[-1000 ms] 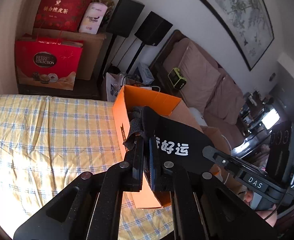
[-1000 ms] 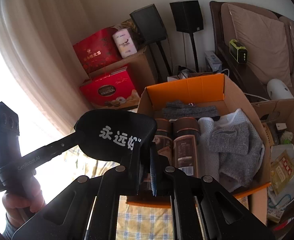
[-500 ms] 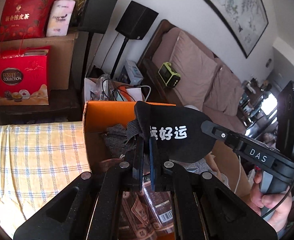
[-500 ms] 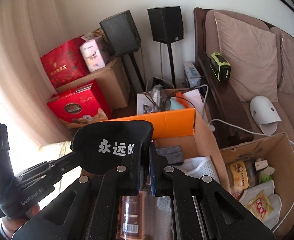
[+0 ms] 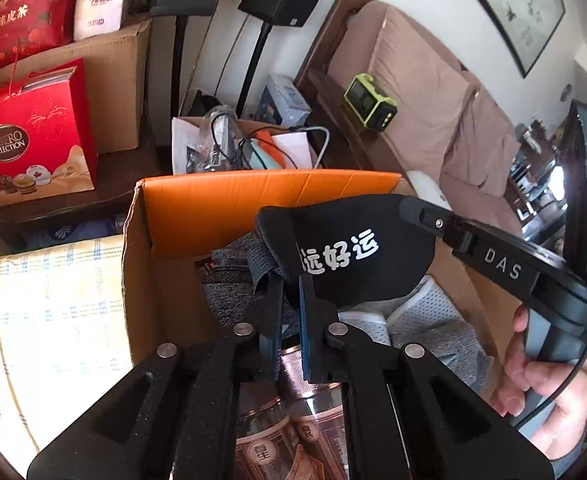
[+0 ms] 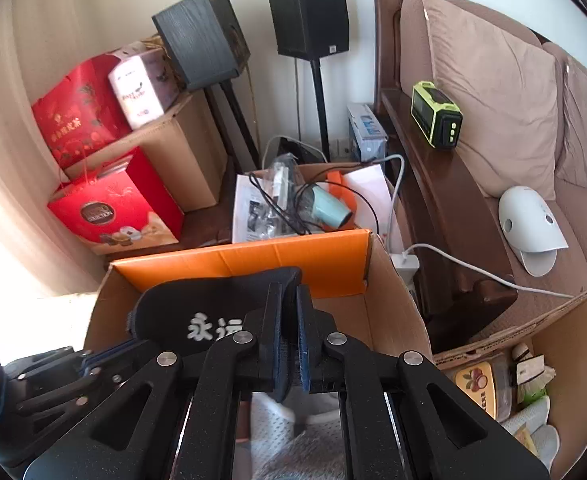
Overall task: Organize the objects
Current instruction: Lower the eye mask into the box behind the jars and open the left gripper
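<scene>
A black eye mask (image 5: 353, 256) with white characters hangs stretched between both grippers. My left gripper (image 5: 291, 286) is shut on its strap end, and my right gripper (image 6: 289, 294) is shut on the other end. In the right wrist view the eye mask (image 6: 209, 312) runs left to the left gripper (image 6: 133, 340). Directly below is an open cardboard box (image 5: 269, 204) with an orange flap. It holds brown jars (image 5: 305, 420), grey knit cloth (image 5: 233, 300) and white mesh fabric (image 5: 421, 316). A hand (image 5: 549, 380) holds the right gripper's handle.
The box sits on a yellow checked cloth (image 5: 45, 300). A second cardboard box (image 6: 553, 344) with snack packets stands to the right. Behind are a box of cables with a hair dryer (image 6: 329, 208), red gift bags (image 5: 25, 140), speakers on stands (image 6: 309, 16) and a brown sofa (image 6: 493, 80).
Both grippers carried the eye mask from beside the orange-flapped box to above its inside and came lower. The jars and cloths now lie right under the fingers.
</scene>
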The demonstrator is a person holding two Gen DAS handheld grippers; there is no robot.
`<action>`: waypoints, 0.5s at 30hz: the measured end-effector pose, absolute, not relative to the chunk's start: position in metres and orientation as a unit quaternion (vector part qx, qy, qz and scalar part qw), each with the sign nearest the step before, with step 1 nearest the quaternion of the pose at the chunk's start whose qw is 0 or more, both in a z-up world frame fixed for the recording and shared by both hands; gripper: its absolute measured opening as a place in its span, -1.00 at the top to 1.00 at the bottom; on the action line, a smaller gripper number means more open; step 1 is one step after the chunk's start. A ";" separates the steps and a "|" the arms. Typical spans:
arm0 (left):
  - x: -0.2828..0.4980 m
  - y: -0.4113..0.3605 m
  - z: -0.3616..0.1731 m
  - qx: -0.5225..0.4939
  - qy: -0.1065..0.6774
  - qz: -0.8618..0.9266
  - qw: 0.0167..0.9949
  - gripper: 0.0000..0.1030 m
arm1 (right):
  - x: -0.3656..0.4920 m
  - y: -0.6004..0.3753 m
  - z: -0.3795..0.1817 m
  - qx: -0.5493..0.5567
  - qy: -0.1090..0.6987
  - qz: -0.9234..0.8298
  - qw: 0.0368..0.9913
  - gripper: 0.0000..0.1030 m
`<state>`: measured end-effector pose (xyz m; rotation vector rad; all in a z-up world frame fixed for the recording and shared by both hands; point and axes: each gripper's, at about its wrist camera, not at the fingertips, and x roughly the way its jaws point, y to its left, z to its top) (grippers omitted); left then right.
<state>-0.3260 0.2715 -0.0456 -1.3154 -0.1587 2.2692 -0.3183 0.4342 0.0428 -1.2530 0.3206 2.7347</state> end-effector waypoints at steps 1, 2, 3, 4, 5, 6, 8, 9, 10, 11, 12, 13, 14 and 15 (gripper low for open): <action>-0.326 0.272 -0.048 -0.492 -0.051 0.833 0.247 0.87 | -0.321 0.436 0.041 -0.417 0.105 0.901 0.062 0.86; -0.326 0.271 -0.051 -0.498 -0.048 0.831 0.242 0.86 | -0.323 0.438 0.038 -0.420 0.105 0.899 0.067 0.85; -0.326 0.269 -0.053 -0.505 -0.048 0.827 0.240 0.83 | -0.324 0.439 0.036 -0.423 0.107 0.897 0.070 0.82; -0.327 0.267 -0.055 -0.511 -0.049 0.825 0.237 0.71 | -0.325 0.441 0.034 -0.425 0.109 0.896 0.073 0.76; -0.327 0.265 -0.055 -0.512 -0.051 0.824 0.239 0.71 | -0.326 0.442 0.033 -0.428 0.108 0.894 0.079 0.72; -0.325 0.264 -0.054 -0.511 -0.051 0.823 0.244 0.71 | -0.326 0.442 0.032 -0.431 0.105 0.892 0.084 0.65; -0.322 0.262 -0.051 -0.510 -0.042 0.825 0.240 0.42 | -0.324 0.443 0.032 -0.433 0.104 0.891 0.084 0.45; -0.319 0.261 -0.048 -0.508 -0.043 0.825 0.244 0.30 | -0.321 0.443 0.034 -0.430 0.104 0.893 0.080 0.39; -0.316 0.259 -0.046 -0.503 -0.045 0.826 0.249 0.11 | -0.318 0.442 0.036 -0.425 0.102 0.896 0.078 0.37; -0.313 0.257 -0.043 -0.499 -0.044 0.829 0.250 -0.01 | -0.314 0.442 0.038 -0.420 0.101 0.899 0.077 0.35; -0.309 0.255 -0.040 -0.496 -0.041 0.831 0.248 -0.07 | -0.310 0.441 0.041 -0.418 0.101 0.900 0.075 0.30; -0.307 0.253 -0.037 -0.492 -0.036 0.834 0.246 -0.10 | -0.307 0.440 0.043 -0.416 0.102 0.901 0.072 0.27; -0.303 0.251 -0.034 -0.488 -0.032 0.836 0.248 -0.10 | -0.303 0.438 0.046 -0.413 0.103 0.902 0.069 0.26; -0.298 0.248 -0.030 -0.483 -0.027 0.839 0.250 -0.10 | -0.299 0.436 0.048 -0.411 0.104 0.903 0.065 0.22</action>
